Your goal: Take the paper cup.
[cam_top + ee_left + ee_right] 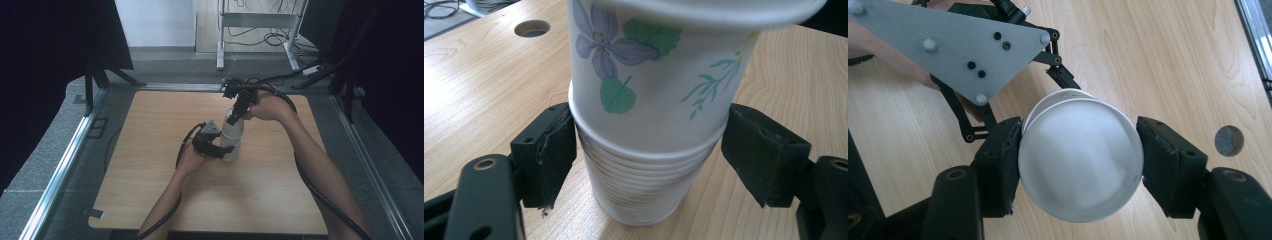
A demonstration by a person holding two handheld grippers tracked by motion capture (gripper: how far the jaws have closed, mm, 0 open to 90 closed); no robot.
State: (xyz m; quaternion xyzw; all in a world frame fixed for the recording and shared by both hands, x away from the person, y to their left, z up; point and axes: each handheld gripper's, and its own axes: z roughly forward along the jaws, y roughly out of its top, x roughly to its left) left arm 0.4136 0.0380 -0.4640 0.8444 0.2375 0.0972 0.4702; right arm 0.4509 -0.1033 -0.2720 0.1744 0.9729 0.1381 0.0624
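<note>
While the counter [165,150] ran off frame, the cup stack [644,165] stood near its middle, clamped by the left claw [646,155]; the right claw [1078,165] pinched the top cup [1080,165], its rim cropped.

Cut off by the top edge of the left gripper view: the rim of the white flower-printed paper cup [654,75], blurred where it shows. Hidden from above in the right gripper view: most of the stack of nested white paper cups [1058,97], covered by that top cup. Too small to read in the high view: the flower print and the grip of the right gripper [233,118].
</note>
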